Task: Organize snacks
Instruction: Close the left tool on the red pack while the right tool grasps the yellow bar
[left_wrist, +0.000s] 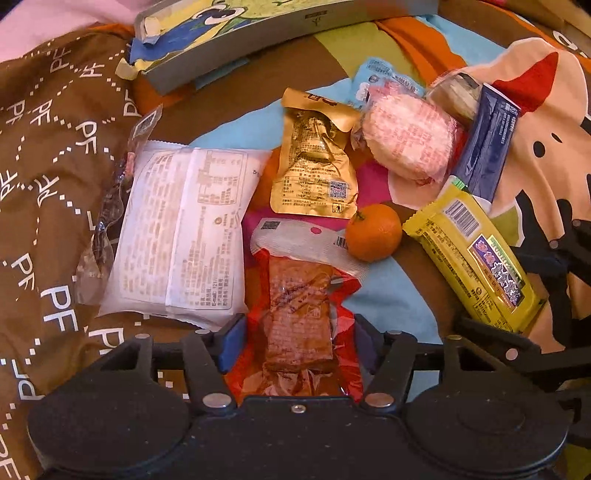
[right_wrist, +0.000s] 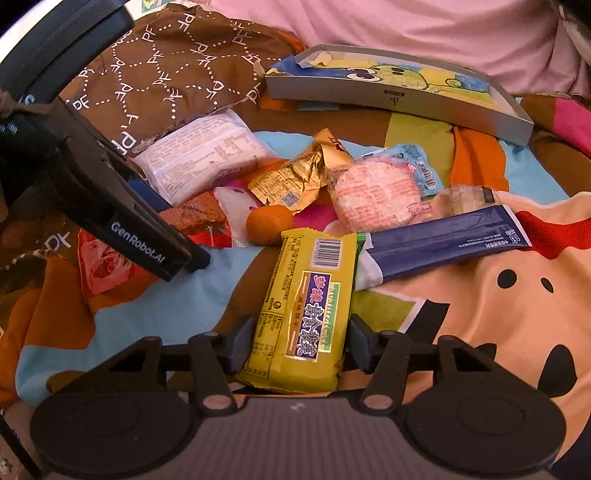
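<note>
Snacks lie scattered on a patterned bedspread. My left gripper is open, its blue-padded fingers on either side of a red packet holding a brown slab. My right gripper is open too, straddling the near end of a yellow biscuit packet, which also shows in the left wrist view. Around them lie a white packet, a gold foil packet, a small orange, a round pink-printed rice cake and a dark blue bar.
A shallow grey box with a cartoon lining sits at the back, against pink bedding. A brown quilt with white letters is bunched on the left. The left gripper's black body crosses the right wrist view's left side.
</note>
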